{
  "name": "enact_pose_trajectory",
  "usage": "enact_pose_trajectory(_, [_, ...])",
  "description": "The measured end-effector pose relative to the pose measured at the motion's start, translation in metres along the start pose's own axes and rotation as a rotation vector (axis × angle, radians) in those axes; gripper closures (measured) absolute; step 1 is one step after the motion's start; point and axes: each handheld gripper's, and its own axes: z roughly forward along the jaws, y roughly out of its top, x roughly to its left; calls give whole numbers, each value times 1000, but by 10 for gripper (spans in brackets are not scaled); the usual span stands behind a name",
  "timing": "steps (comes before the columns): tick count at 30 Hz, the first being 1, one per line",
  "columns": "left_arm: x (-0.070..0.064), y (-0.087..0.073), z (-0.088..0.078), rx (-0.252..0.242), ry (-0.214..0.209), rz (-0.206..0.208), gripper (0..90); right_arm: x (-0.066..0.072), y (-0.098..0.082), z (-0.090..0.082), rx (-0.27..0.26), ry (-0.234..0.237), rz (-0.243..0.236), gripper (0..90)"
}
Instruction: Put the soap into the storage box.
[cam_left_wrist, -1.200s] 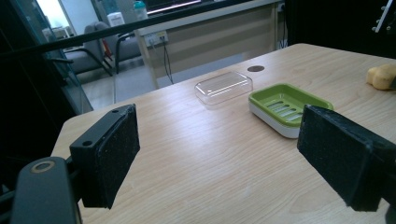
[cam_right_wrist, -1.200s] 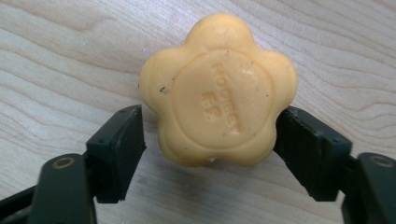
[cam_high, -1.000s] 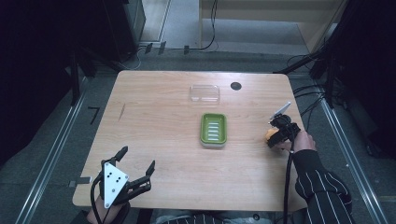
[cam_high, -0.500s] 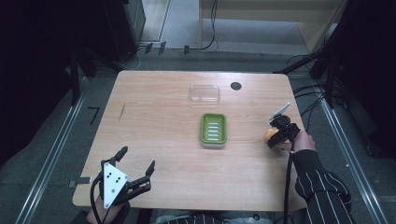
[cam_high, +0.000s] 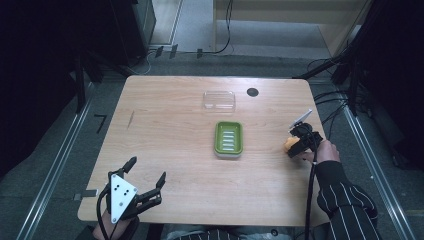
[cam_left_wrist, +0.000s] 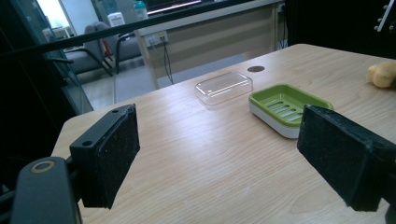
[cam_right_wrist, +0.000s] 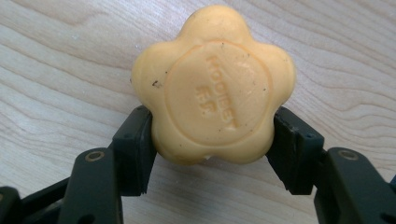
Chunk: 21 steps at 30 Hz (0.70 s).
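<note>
A yellow flower-shaped soap bar (cam_right_wrist: 212, 88) lies on the wooden table (cam_high: 170, 125) near its right edge, and my right gripper (cam_right_wrist: 212, 128) is shut on it, one pad pressed against each side. From above, the soap (cam_high: 288, 143) peeks out to the left of the right gripper (cam_high: 292, 146). A green soap dish (cam_high: 218, 139) sits at the table's middle, with nothing in it. My left gripper (cam_high: 146, 169) hovers open at the front left, well away from the dish. Between its wide-apart pads (cam_left_wrist: 112, 149) the left gripper (cam_left_wrist: 224, 154) holds nothing.
A clear plastic lid (cam_high: 219, 100) lies behind the green dish (cam_left_wrist: 261, 99), also seen as the lid (cam_left_wrist: 224, 87) from the left gripper. A round black grommet (cam_high: 252, 92) is set in the table near the far edge. Cables and dark stands surround the table.
</note>
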Motion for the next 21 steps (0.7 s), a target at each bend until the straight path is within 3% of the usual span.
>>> enact_pose_trajectory(21, [0, 0, 0, -4, 1, -5, 130, 22, 0, -21, -59, 18, -75, 400])
